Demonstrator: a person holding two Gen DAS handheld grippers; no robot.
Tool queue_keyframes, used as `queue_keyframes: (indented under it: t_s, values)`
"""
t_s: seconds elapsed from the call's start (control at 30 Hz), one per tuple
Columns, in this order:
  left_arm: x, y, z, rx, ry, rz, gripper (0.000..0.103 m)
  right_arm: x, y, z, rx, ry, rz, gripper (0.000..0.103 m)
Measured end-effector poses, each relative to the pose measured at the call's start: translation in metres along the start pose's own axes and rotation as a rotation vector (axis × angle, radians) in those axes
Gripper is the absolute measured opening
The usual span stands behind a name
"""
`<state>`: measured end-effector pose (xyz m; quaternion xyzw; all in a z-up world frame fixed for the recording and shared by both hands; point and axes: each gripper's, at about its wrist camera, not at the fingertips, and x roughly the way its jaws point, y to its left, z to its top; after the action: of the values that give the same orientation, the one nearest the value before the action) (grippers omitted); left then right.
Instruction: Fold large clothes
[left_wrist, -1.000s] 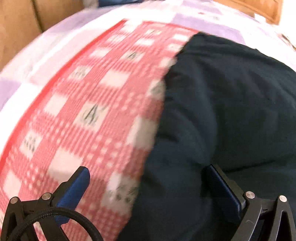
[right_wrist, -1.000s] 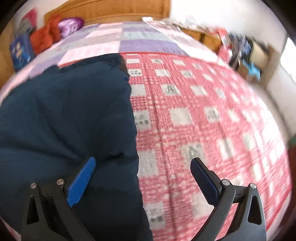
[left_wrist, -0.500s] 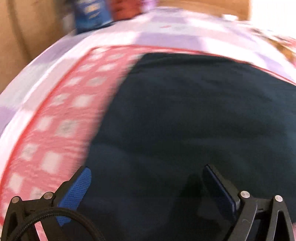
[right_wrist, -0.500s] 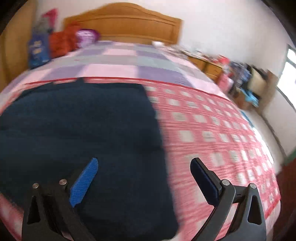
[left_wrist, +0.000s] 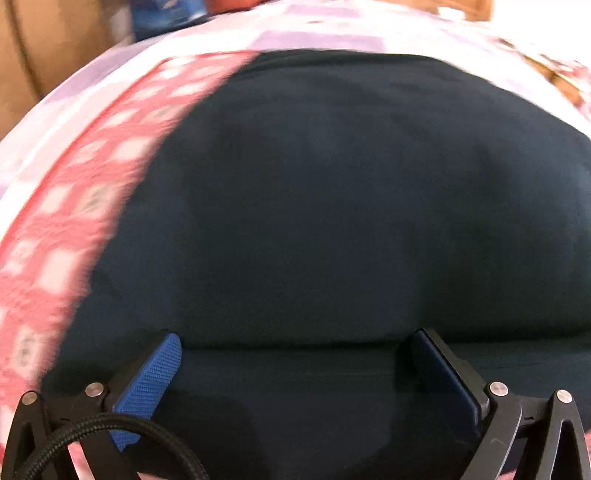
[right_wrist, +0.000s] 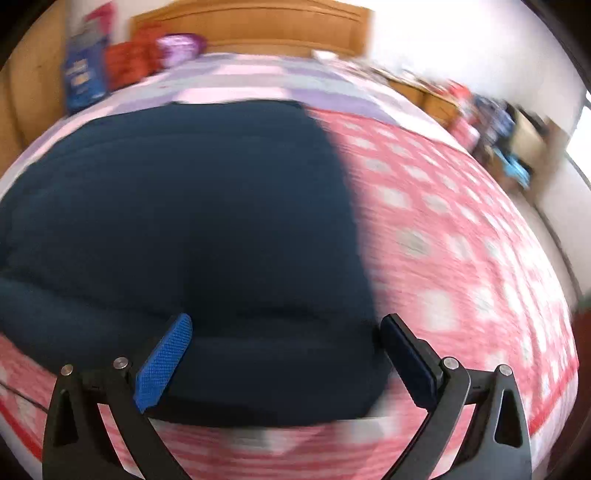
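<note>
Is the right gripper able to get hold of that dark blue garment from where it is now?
Probably yes. The right gripper is open right over the dark blue garment near its front edge, with nothing between its fingers and the cloth.

Bed (right_wrist: 461, 236) under a pink checked cover, dark navy garment (right_wrist: 192, 221) spread flat on it, blue packet (right_wrist: 83, 79), red bundle (right_wrist: 127, 64) and purple bag (right_wrist: 181, 46) beyond the garment by the wooden headboard (right_wrist: 258, 27)
</note>
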<state>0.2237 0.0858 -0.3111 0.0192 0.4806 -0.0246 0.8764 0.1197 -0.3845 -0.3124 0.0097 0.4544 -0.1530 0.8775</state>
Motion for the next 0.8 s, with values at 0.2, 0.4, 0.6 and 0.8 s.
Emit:
queue_keyframes:
  t_s: [0.2, 0.4, 0.6, 0.8]
  values:
    - [0.007, 0.042, 0.001, -0.018, 0.039, 0.147, 0.103, 0.016, -0.063, -0.007, 0.055, 0.080, -0.075, 0.103]
    - [0.006, 0.049, 0.001, -0.022, 0.074, 0.199, 0.103, 0.017, -0.061, -0.008, 0.010, 0.084, -0.086, 0.103]
    - [-0.012, 0.047, 0.009, -0.050, 0.132, 0.193, 0.100, 0.013, -0.059, 0.008, 0.028, 0.144, -0.091, 0.102]
    - [-0.080, -0.007, 0.035, 0.021, 0.101, 0.114, 0.100, -0.059, -0.043, 0.039, 0.082, 0.095, -0.059, 0.102]
